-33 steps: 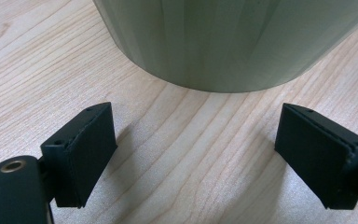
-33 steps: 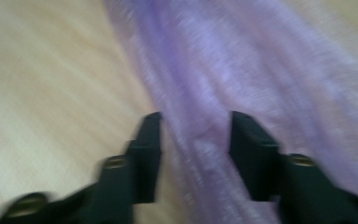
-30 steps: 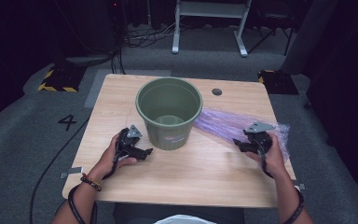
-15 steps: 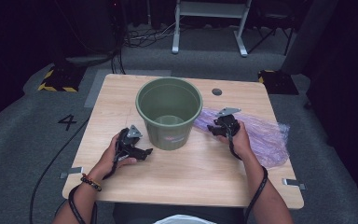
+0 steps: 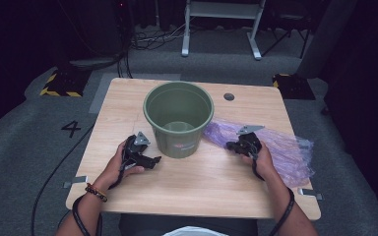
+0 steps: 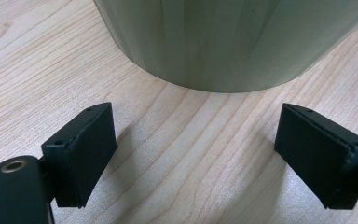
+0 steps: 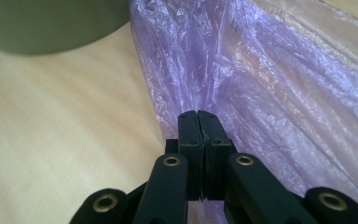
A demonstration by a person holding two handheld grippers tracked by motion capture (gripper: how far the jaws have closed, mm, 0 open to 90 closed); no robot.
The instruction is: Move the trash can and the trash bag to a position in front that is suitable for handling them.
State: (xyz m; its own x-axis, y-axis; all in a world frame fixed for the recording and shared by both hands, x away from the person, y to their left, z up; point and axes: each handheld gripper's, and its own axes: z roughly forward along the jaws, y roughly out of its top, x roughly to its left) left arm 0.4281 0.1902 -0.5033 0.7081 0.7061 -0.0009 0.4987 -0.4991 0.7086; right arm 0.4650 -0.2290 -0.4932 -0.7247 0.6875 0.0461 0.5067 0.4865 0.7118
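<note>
A green bucket [image 5: 178, 118] stands upright and empty in the middle of the wooden table [image 5: 211, 187]. To its right lies a crumpled purple plastic bag [image 5: 280, 147]. My right gripper [image 5: 231, 146] rests at the bag's left end, near the bucket. Its jaws have just been closing and now stand shut [image 7: 198, 114], with the bag's [image 7: 270, 84] edge pinched between them and its wrinkles gathering at the tips. My left gripper [image 5: 152, 160] lies low on the table left of the bucket, open [image 6: 198, 140], facing the bucket's wall [image 6: 233, 42] with nothing between its fingers.
A round cable hole [image 5: 229, 97] sits in the table's far right part. The bag's far end reaches the table's right edge. Bare wood lies in front of the bucket between my two hands. A metal stand [image 5: 221, 24] and cables are on the floor behind.
My right gripper moved left along the bag toward the bucket, sank to the bag's left end and closed its jaws there. The left gripper has stayed put.
</note>
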